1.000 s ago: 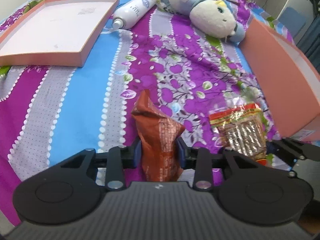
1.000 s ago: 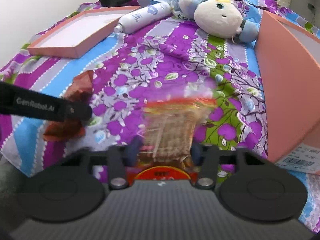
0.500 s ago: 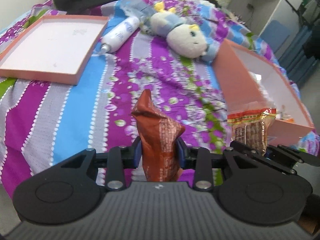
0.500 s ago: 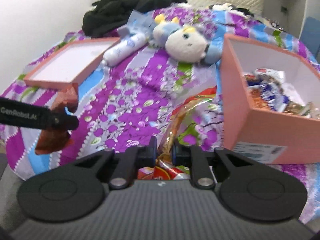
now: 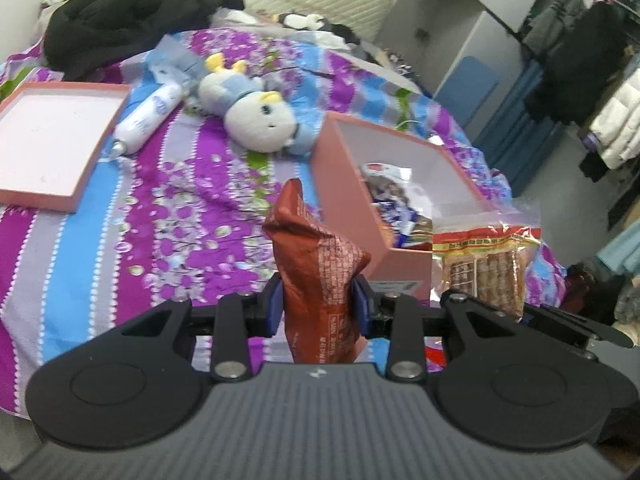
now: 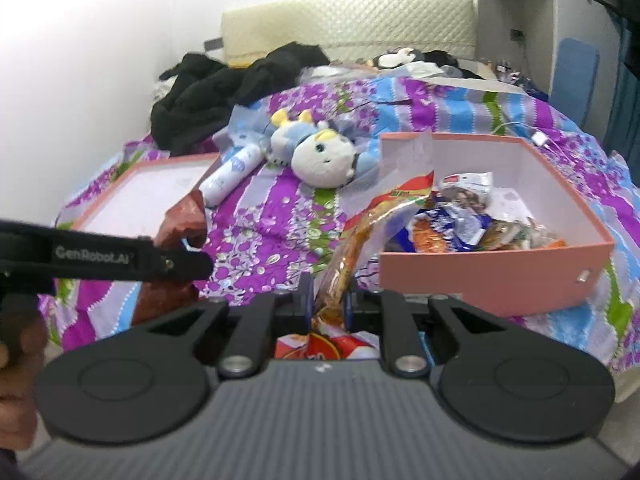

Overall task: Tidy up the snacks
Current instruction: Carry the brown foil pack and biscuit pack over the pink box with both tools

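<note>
My left gripper (image 5: pixel 318 306) is shut on a brown-red snack bag (image 5: pixel 316 256) and holds it upright above the bed. My right gripper (image 6: pixel 327 300) is shut on a clear bag of biscuits with a red and yellow label (image 6: pixel 360 236), also seen in the left wrist view (image 5: pixel 484 264). Both are raised near the front of the open pink box (image 6: pixel 496 276), which holds several snack packets (image 6: pixel 460 216). The left gripper with its brown-red bag (image 6: pixel 182 220) shows at the left of the right wrist view.
A pink box lid (image 5: pixel 48 136) lies on the floral bedspread at the left. A white bottle (image 5: pixel 146 118) and a plush toy (image 5: pixel 260 116) lie behind. Black clothes (image 5: pixel 120 12) are piled at the bed's head. A cupboard and hanging clothes stand at the right.
Both grippers have risen from the bedspread with their bags and now look over the pink box, whose inside has come into view.
</note>
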Demonstrator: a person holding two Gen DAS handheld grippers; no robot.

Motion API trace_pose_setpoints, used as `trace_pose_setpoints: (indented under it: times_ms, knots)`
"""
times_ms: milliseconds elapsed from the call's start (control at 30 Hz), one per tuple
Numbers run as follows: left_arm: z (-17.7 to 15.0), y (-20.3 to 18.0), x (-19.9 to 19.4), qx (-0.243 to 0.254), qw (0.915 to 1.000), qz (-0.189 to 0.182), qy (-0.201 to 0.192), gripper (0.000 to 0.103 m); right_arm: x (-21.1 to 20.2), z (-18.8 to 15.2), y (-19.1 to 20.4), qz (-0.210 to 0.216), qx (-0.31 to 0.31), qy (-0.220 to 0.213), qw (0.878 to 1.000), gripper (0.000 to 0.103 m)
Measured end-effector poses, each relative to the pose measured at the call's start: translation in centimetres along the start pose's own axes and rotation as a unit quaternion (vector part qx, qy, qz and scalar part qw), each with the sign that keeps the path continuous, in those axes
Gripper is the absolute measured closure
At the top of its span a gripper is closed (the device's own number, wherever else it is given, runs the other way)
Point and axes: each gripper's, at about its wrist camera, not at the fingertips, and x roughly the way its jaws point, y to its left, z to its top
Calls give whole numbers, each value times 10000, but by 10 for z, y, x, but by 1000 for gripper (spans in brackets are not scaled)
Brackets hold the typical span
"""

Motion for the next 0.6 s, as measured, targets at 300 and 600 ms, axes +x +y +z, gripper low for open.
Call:
trace_pose_setpoints:
  times_ms: [300, 600]
  knots:
    - [0, -56, 9, 294, 9980, -524, 169, 63, -33, -8, -47, -372, 390, -41, 9985, 86]
    - [34, -99, 62, 598, 9935, -860, 446, 63, -13, 12, -96, -613, 649, 101, 9960, 86]
